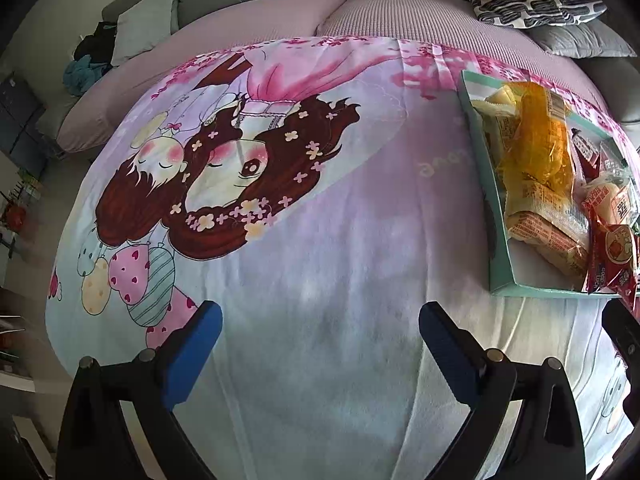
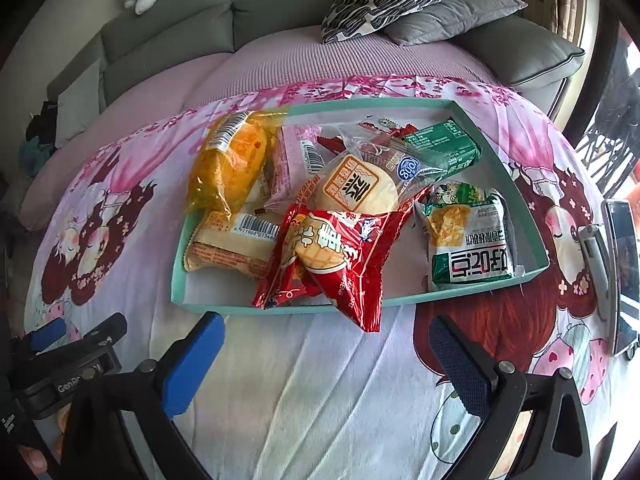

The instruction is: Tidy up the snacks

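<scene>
Snacks heaped in teal tray (image 2: pixel 532 216), sorting barely begun; left gripper (image 1: pixel 320 344) and right gripper (image 2: pixel 326 354) wide open, empty; next, reach far for overhanging red packet (image 2: pixel 344 256)

The left gripper (image 1: pixel 320 330) has its two blue fingers (image 1: pixel 196 344) spread wide apart, and nothing sits between them. The right gripper (image 2: pixel 326 342) is spread wide too, with its blue pads (image 2: pixel 460 368) holding nothing. In the right wrist view the left gripper (image 2: pixel 66 356) shows at the near left, close beside the right one, and both point toward the far side.
</scene>
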A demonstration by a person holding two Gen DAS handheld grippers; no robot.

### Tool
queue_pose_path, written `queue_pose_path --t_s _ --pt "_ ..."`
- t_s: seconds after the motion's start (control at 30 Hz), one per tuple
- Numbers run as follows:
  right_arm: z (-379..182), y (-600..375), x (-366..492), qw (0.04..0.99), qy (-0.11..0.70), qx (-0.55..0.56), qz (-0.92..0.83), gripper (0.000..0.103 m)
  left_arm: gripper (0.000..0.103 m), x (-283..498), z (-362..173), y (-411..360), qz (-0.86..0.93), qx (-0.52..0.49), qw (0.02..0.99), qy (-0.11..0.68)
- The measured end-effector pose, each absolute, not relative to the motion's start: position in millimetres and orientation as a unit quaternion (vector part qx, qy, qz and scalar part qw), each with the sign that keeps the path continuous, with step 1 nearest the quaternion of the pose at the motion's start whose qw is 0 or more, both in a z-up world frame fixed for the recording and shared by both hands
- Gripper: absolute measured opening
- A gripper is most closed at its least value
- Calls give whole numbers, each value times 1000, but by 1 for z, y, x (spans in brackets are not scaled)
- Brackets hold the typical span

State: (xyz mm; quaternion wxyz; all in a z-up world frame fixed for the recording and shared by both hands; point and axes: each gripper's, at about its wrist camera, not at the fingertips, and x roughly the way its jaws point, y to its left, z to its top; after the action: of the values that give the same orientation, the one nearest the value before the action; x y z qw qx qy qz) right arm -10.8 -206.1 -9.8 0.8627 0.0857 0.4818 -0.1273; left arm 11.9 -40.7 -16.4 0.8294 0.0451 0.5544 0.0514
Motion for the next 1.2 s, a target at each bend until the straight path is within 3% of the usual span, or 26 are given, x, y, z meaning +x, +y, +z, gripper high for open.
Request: queue_pose_path --t_s 1.2 --pt "-14 -209 -10 860 486 92 -125 103 99 12 -18 -40 53 43 830 553"
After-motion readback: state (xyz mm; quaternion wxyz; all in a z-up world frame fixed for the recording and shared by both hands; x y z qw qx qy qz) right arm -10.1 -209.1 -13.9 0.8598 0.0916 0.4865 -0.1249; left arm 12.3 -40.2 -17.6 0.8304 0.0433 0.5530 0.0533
